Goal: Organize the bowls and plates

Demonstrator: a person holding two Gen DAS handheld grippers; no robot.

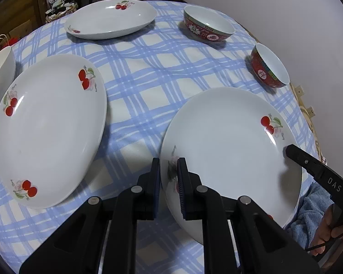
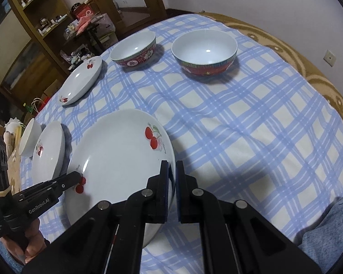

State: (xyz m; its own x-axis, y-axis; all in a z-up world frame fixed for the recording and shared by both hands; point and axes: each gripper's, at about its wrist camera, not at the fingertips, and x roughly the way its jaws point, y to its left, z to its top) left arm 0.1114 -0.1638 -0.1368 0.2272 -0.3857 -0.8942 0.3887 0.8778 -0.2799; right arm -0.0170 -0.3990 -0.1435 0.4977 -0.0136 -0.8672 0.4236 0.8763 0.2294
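Gripping opposite rims of the near cherry plate point(image 1: 231, 150), left gripper point(image 1: 169, 182) and right gripper point(image 2: 172, 187) clench stiff, slippery, breakable china

The right gripper point(image 1: 290, 151), seen from the left wrist, carries white letters "DAS" on its black arm. The left gripper point(image 2: 76, 179), seen from the right wrist, reads "GenRobot.AI". Lettering beside the cherries on the plate point(image 1: 228, 137) is too small to read.

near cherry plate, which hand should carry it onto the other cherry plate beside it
Left, probably. The left gripper pinches the near cherry plate on the rim facing the other cherry plate; the right gripper grips the far rim.
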